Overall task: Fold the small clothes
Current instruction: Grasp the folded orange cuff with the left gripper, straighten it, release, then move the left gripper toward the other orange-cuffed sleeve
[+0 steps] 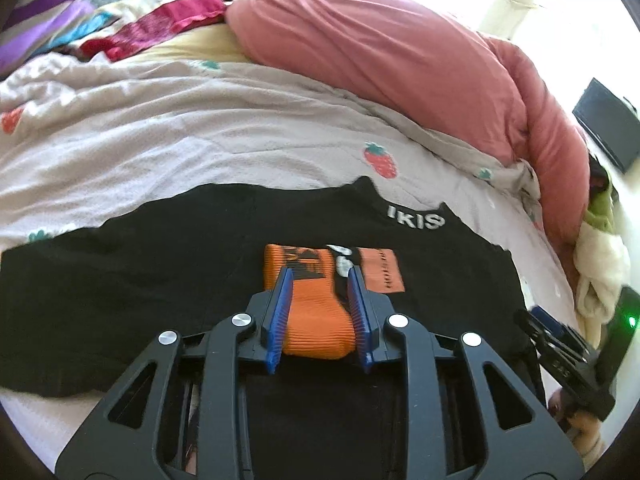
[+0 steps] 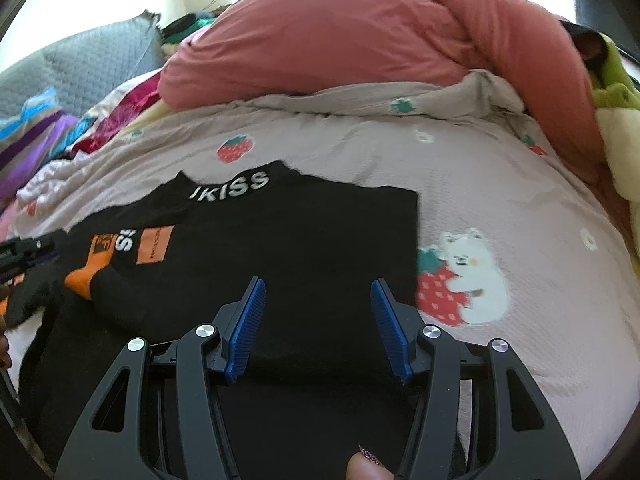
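One black sweater (image 2: pixel 304 240) lies flat on the strawberry-print bedspread (image 2: pixel 500 184), its collar lettered "KISS" in white and two orange patches on its chest. The left gripper (image 1: pixel 318 276) pinches the ribbed orange cuff (image 1: pixel 316 320) over the chest; the right gripper (image 2: pixel 318 292) hovers spread above the sweater. One pink duvet (image 2: pixel 360 28) is heaped behind

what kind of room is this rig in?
Most likely a bedroom: the black top lies on a bed's strawberry-print bedspread, with a bunched pink duvet behind it and a grey quilted pillow at the back.
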`<state>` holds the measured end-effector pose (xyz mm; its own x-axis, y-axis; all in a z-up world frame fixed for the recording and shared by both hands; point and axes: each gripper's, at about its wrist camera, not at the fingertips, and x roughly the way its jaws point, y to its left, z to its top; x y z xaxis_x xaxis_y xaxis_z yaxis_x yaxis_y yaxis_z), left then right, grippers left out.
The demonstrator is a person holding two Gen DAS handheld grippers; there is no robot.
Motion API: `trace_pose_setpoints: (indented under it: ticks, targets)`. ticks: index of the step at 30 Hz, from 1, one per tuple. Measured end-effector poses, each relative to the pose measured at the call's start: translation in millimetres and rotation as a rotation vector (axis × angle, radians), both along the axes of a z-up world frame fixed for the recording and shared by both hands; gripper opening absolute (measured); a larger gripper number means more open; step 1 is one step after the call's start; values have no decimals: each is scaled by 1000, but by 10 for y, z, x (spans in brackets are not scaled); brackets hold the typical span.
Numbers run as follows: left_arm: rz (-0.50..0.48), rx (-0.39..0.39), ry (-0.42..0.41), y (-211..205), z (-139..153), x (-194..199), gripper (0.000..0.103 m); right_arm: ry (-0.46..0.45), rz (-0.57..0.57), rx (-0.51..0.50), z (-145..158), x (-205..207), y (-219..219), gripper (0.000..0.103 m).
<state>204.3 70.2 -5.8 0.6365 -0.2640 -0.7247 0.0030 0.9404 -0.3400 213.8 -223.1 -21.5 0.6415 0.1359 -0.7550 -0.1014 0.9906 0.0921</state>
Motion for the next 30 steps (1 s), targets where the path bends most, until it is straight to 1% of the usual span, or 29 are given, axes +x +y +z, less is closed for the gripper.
trace_pose_setpoints:
  ticks: [2, 5, 6, 8, 9, 11, 12, 15, 17, 18, 20, 21, 22, 23, 25, 26, 28, 29, 30]
  targets:
    - [-50, 36, -1, -170, -20, 3, 20, 23, 16, 7, -53, 30, 38, 54]
    - [-102, 76, 26, -359, -125, 23, 30, 61, 20, -5, -159, 47, 76, 54]
    - [-114, 91, 57, -400, -209, 50, 35, 73, 16, -14, -195, 50, 73, 54]
    - [-109, 121, 117, -415, -386, 95, 36, 102, 5, -10, -276, 50, 36, 54]
    - [-103, 122, 142, -391, -475, 115, 36, 105, 4, -3, -291, 49, 27, 54]
    - [-105, 115, 144, -372, -518, 114, 36, 102, 1, 11, -294, 26, -2, 54]
    - [-106, 126, 140, -382, -501, 100, 36, 100, -1, 16, -289, 13, -11, 54]
    - [-118, 139, 128, -405, -489, 54, 40, 84, -3, 42, -248, -35, -43, 54]
    - [-116, 141, 122, -417, -453, 21, 40, 75, -7, 62, -216, -79, -68, 56]
    - [-116, 137, 117, -404, -423, -1, 42, 71, -10, 67, -205, -97, -75, 57]
    - [-114, 128, 107, -384, -360, -41, 53, 68, -10, 78, -187, -127, -83, 61]
    - [-110, 131, 98, -369, -321, -74, 61, 66, -10, 81, -177, -140, -79, 63]
    - [-109, 129, 91, -372, -300, -84, 66, 62, -7, 86, -161, -159, -71, 67]
    - [-107, 126, 86, -359, -278, -106, 67, 59, -4, 93, -147, -173, -64, 68]
    - [-97, 119, 78, -318, -236, -140, 73, 54, -2, 108, -113, -192, -47, 77]
    - [-92, 117, 74, -303, -219, -153, 75, 51, -2, 116, -97, -202, -37, 79]
    - [-83, 114, 62, -262, -171, -188, 83, 47, 3, 129, -62, -215, -17, 86]
    - [-74, 116, 53, -230, -140, -217, 85, 45, 6, 131, -50, -224, -6, 88]
    - [-68, 116, 46, -210, -117, -236, 90, 42, 9, 133, -34, -229, 7, 90]
